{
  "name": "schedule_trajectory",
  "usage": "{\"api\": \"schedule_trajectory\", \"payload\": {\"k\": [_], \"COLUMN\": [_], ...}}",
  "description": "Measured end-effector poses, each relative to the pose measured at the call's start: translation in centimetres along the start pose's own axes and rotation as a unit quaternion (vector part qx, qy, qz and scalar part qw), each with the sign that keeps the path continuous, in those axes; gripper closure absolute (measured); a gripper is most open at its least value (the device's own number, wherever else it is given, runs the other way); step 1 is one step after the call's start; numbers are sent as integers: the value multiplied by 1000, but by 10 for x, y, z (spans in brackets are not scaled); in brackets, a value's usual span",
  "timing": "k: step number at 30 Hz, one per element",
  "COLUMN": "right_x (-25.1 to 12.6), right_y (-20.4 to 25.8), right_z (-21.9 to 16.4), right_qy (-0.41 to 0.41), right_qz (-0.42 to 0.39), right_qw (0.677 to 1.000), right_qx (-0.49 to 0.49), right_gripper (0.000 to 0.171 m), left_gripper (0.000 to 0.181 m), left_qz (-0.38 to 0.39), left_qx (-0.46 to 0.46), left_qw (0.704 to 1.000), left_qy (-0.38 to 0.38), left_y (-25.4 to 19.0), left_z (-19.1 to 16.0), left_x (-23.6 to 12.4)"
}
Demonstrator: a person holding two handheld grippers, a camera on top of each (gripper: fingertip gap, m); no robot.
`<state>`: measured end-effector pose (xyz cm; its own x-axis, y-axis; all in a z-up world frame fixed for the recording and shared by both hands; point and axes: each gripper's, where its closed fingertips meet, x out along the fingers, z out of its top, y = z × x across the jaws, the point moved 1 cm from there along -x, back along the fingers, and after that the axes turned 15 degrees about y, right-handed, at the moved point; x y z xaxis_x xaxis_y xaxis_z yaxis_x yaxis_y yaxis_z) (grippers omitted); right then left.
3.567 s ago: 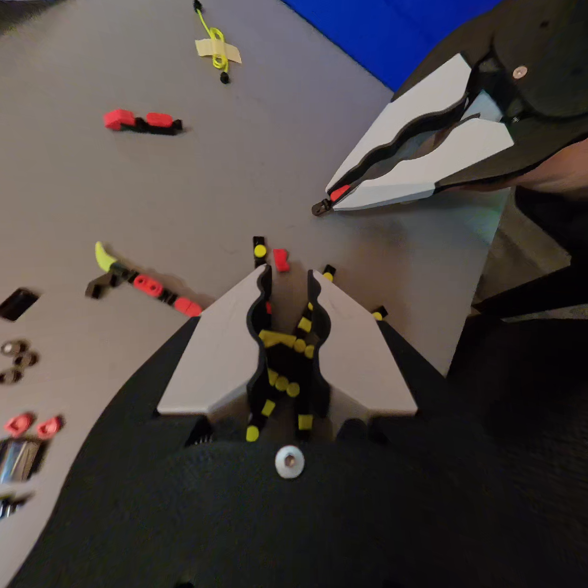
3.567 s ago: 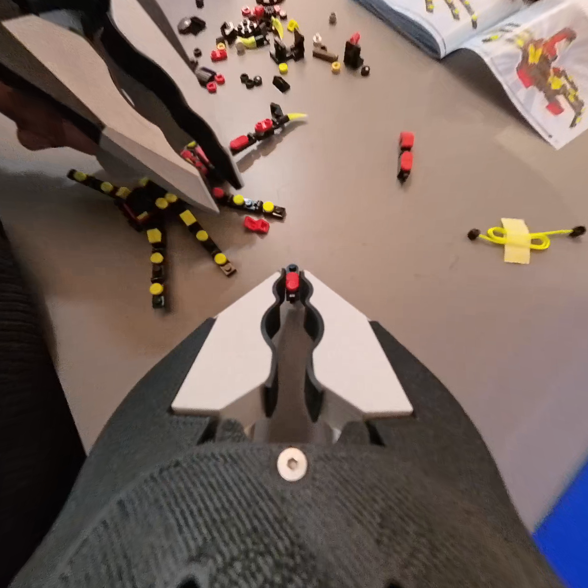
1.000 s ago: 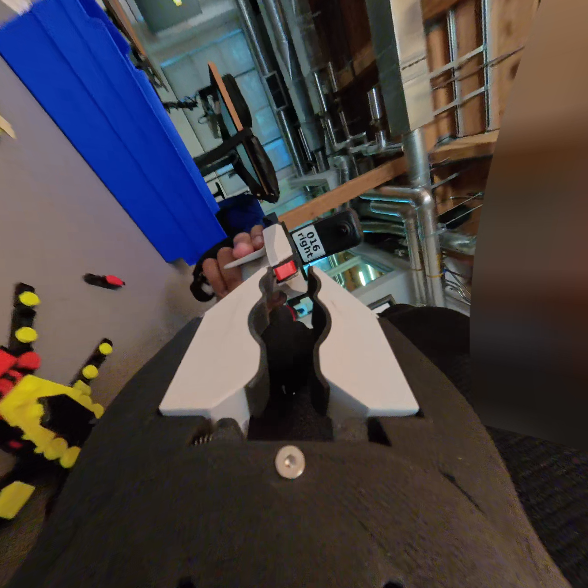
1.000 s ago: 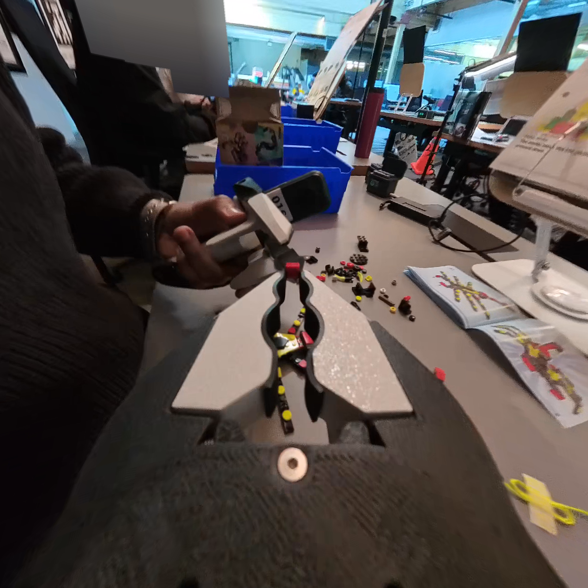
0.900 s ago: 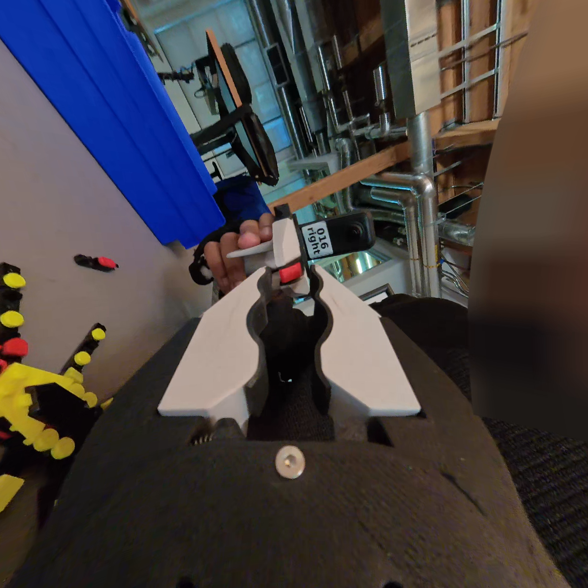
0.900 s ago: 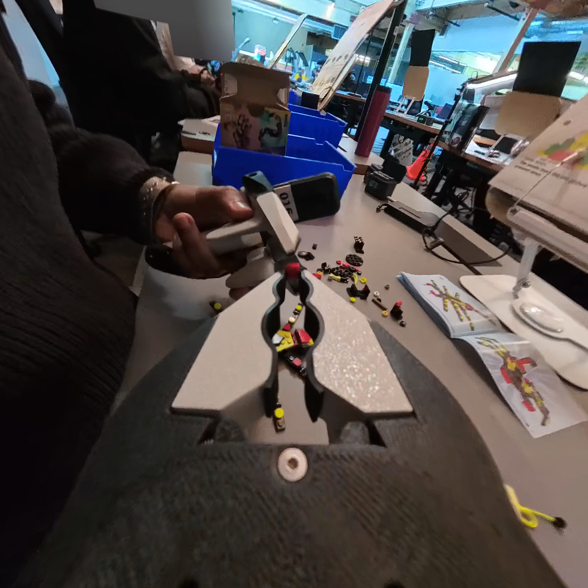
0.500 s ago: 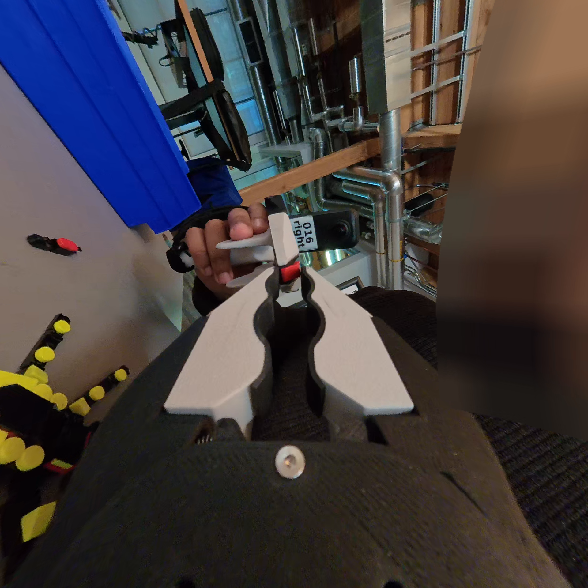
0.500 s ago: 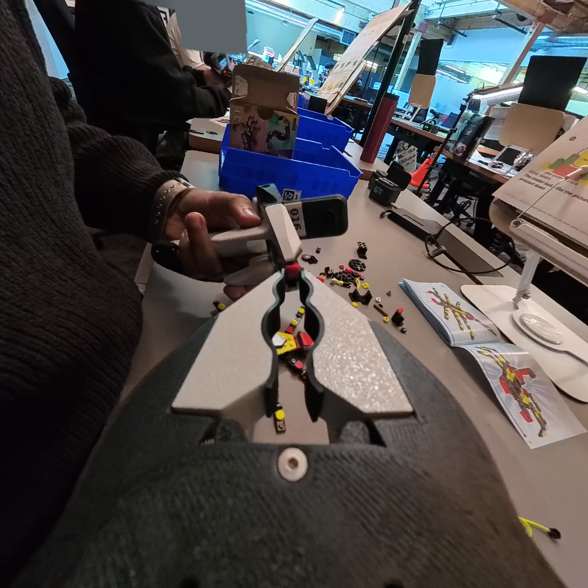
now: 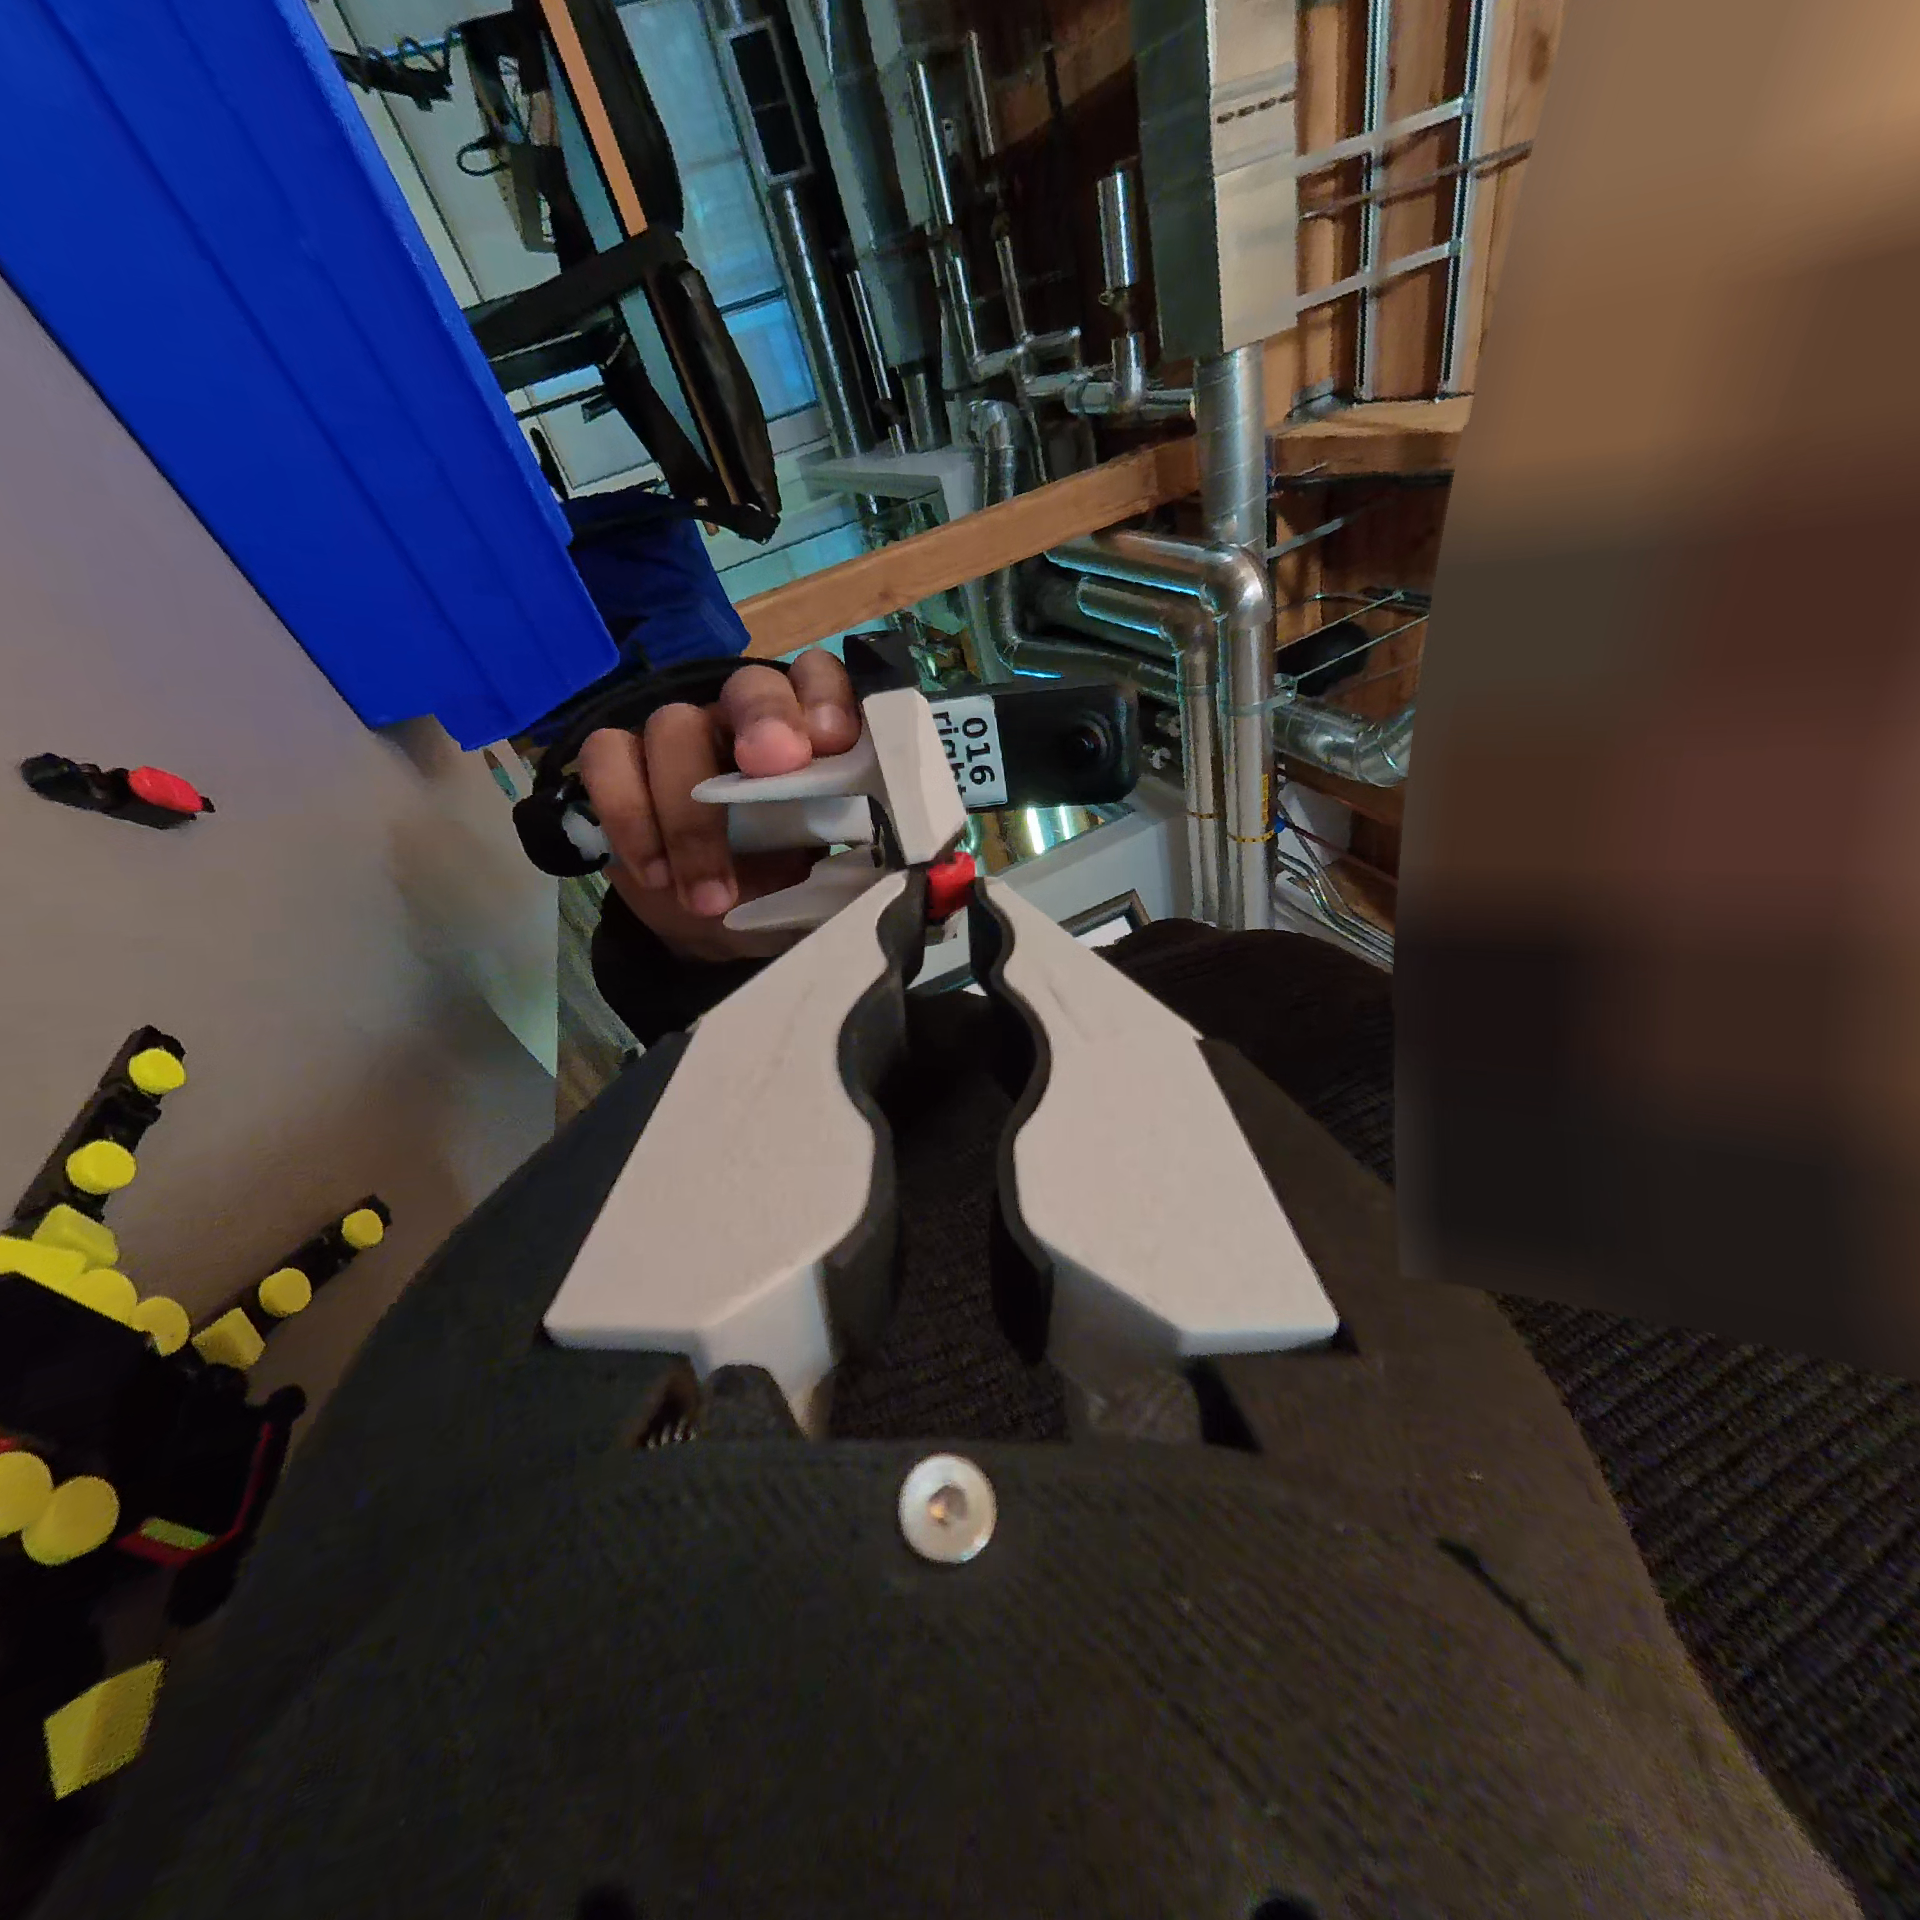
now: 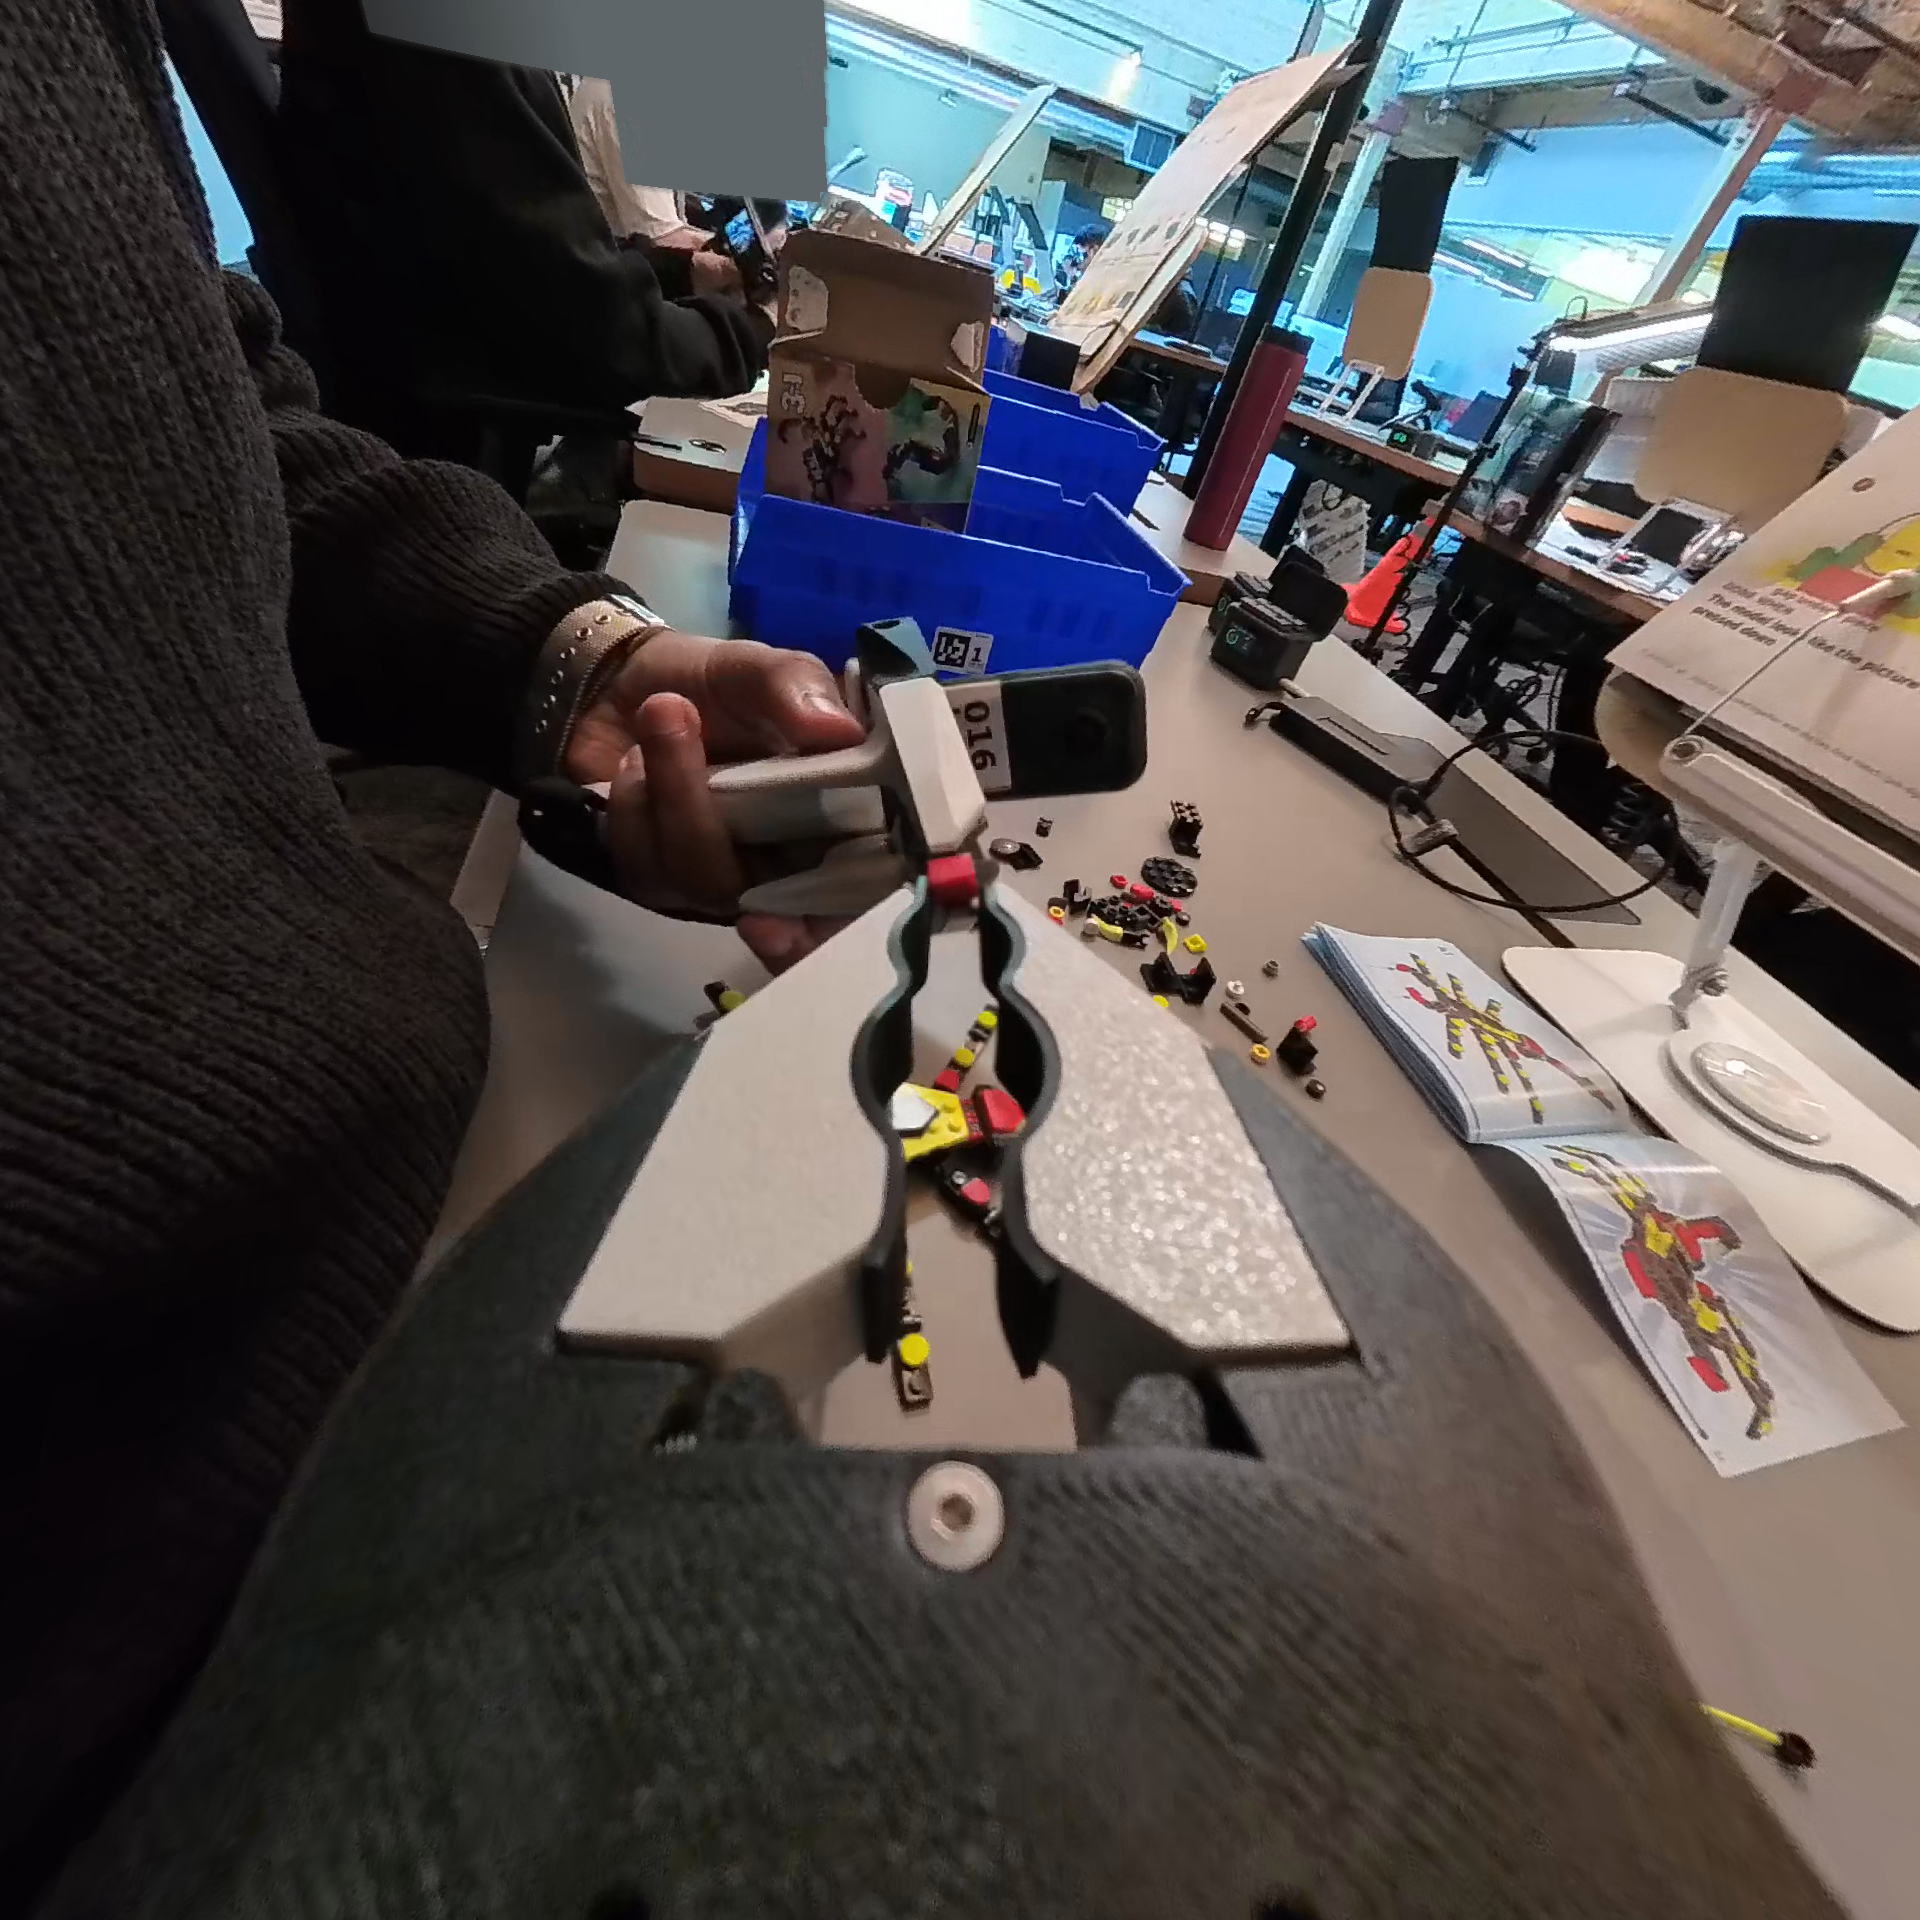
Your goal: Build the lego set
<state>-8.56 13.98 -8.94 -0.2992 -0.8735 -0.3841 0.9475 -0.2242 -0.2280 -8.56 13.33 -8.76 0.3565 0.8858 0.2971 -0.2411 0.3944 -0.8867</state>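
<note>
build looks maybe halfway: the black and yellow leggy model (image 10: 951, 1117) sits on the table (image 10: 1299, 831) low in the middle of the right wrist view, with a pile of loose bricks (image 10: 1127, 914) unused above it. right gripper (image 10: 951, 904) is pinching a small red piece (image 10: 951, 876) mid-air right at the left gripper (image 9: 945, 914) tips, and i can't tell if the left one is gripping it too. writing-wise there's a sticker (image 10: 982, 743) on the camera, a printed box (image 10: 883, 436) upper middle and the open booklet (image 10: 1455, 1029) at right

Writing was noted on five carriers; wording not transcribed.
- White label (image 9: 977, 753) with black print, on the black camera (image 10: 1070, 727).
- Small coded sticker (image 10: 961, 651), on the blue bin (image 10: 935, 582).
- Printed box (image 10: 873, 447), standing in the bin.
- Printed sheet (image 10: 1808, 623), on a stand.
- Booklet (image 10: 1455, 1029), on the surface (image 10: 1299, 831): print too small to read.
</note>
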Motion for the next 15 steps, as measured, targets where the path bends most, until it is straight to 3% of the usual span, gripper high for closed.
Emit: {"api": "schedule_trajectory", "payload": {"k": [7, 11, 15], "right_x": [-16, -28, -22], "right_y": [-27, -54, -47], "right_z": [-12, -72, -137], "right_qy": [19, 164, 309], "right_qz": [-50, -94, -65], "right_qw": [998, 976, 936], "right_qx": [35, 106, 158], "right_gripper": [149, 141, 130], "left_gripper": [178, 178, 178], "left_qz": [84, 140, 163], "left_qx": [65, 108, 116], "left_qw": [994, 984, 980], "left_qy": [-18, -21, -21], "left_y": [8, 12, 18], "left_z": [8, 11, 13], "left_x": [-12, -18, -19]}}
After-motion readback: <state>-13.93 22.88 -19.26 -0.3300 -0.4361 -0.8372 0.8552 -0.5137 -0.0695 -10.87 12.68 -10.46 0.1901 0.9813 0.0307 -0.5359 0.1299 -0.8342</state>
